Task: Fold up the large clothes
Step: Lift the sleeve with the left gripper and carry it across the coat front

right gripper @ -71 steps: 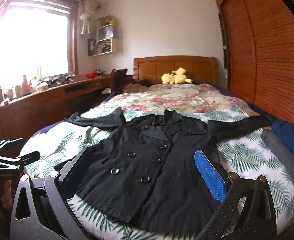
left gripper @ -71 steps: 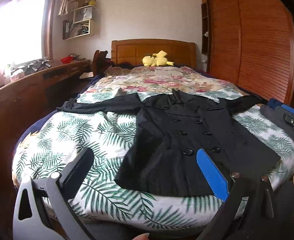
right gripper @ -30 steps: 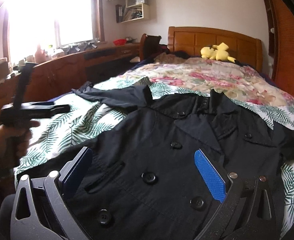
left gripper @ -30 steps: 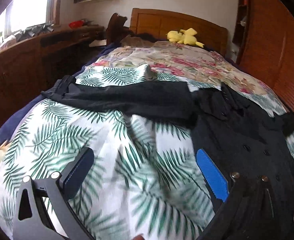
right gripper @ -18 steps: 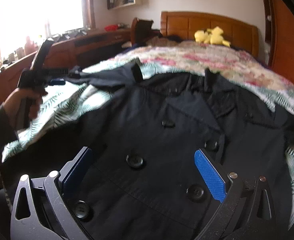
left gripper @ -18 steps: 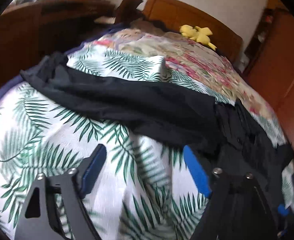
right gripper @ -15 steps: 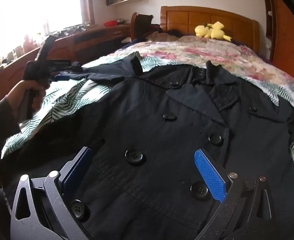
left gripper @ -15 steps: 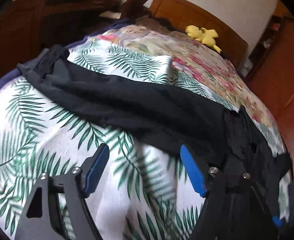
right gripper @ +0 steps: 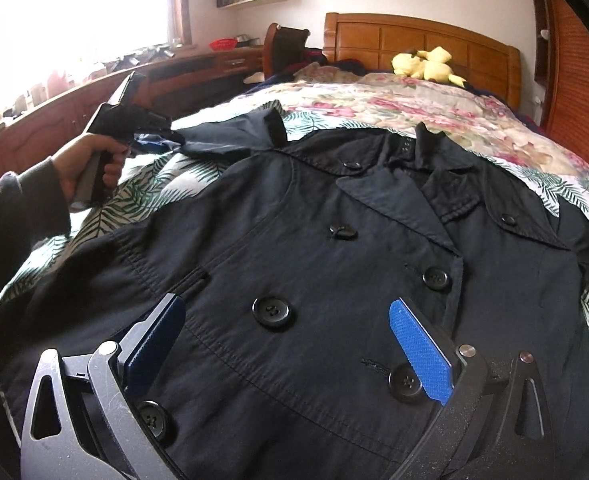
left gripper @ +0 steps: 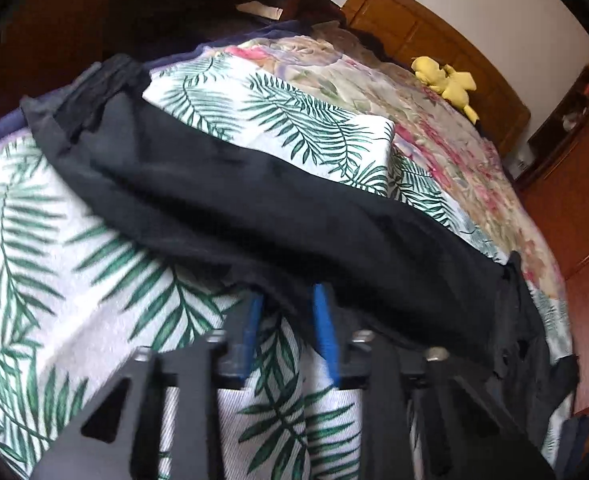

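A black double-breasted coat (right gripper: pixel 334 208) lies face up on the palm-print bedspread (left gripper: pixel 74 260), its sleeve (left gripper: pixel 254 200) stretched out to the left. My left gripper (left gripper: pixel 286 296) is at the sleeve's near edge. Its jaws are closing, and the black fabric sits pinched between the blue pads (left gripper: pixel 322 320). In the right wrist view a hand (right gripper: pixel 82 168) holds the left gripper (right gripper: pixel 154 138) at that sleeve. My right gripper (right gripper: pixel 286 304) hangs open just above the coat's front, with a button between its spread fingers.
A yellow plush toy (right gripper: pixel 426 64) sits by the wooden headboard (right gripper: pixel 414 36). A long wooden desk (right gripper: pixel 54 112) runs along the left under the window. Wooden wardrobe doors (right gripper: pixel 574 60) stand on the right. A floral quilt (right gripper: pixel 374 100) covers the bed's far half.
My left gripper moved in and down to the sleeve, rolled, and its jaws went from wide open to nearly together on the fabric. The right gripper sank a little closer to the coat.
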A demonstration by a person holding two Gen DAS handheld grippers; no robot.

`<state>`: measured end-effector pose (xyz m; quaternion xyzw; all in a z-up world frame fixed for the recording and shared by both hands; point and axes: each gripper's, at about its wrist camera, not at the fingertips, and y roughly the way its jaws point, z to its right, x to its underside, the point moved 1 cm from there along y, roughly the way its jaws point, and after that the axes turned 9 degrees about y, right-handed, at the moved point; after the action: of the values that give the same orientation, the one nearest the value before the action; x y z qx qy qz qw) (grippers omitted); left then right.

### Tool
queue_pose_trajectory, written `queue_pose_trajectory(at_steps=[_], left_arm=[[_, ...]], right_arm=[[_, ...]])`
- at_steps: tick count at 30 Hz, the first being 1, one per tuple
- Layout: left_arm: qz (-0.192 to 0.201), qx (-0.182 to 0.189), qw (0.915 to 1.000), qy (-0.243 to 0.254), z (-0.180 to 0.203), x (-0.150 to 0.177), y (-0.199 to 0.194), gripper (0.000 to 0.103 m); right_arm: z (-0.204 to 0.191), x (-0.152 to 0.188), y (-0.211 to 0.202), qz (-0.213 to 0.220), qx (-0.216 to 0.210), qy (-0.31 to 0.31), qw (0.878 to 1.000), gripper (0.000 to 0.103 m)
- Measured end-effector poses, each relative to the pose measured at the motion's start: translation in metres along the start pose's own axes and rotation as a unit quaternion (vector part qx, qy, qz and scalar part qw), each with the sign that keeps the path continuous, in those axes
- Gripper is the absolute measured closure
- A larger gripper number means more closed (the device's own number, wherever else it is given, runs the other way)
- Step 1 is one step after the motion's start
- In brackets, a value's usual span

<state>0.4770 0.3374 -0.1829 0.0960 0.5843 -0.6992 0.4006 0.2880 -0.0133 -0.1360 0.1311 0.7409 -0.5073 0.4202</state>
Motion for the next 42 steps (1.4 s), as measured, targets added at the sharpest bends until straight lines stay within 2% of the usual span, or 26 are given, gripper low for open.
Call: queue_pose_trajectory(at_steps=[2,5,9,15,20,22,30,36,42], left_arm=[[0.002,-0.012,0.9998,0.019,0.006,-0.006,-0.001,0.103],[0.027,-0.017,0.9983,0.049,0.031,-0.008,-0.026,0.103],[0.052,-0.030,0.9891,0.134,0.083,-0.007,-0.062,0.103],[0.067,0.016,0.9738,0.217,0.166,0.021,-0.119,0.103],[0.066,0.038,0.9625,0.260,0.208,0.046,-0.143,0.103],[0.059,0.035,0.9588,0.276,0.223,0.058,-0.145,0.103],[0.037,0.003,0.9516,0.305,0.229,0.089,-0.148,0.101],[0.043,0.002,0.9497,0.310,0.219,0.097,-0.161,0.084],[0.053,0.010,0.9573,0.284,0.189,0.087,-0.175,0.068]], right_arm=[[0.000,0.000,0.000,0.003,-0.001,0.001,1.000,0.000],[0.000,-0.001,-0.001,0.003,-0.001,0.002,1.000,0.000],[-0.002,-0.001,-0.004,0.012,0.004,-0.005,1.000,0.000],[-0.005,-0.003,-0.031,0.030,0.001,-0.018,0.999,0.000],[0.003,-0.003,-0.065,0.060,0.019,-0.027,0.998,0.000],[0.009,-0.001,-0.071,0.067,0.021,-0.024,0.997,0.000],[0.042,0.008,-0.066,0.040,0.018,0.014,0.999,0.000],[0.040,0.007,-0.073,0.051,0.023,0.006,0.998,0.000],[0.034,0.007,-0.065,0.047,0.023,-0.001,0.999,0.000]])
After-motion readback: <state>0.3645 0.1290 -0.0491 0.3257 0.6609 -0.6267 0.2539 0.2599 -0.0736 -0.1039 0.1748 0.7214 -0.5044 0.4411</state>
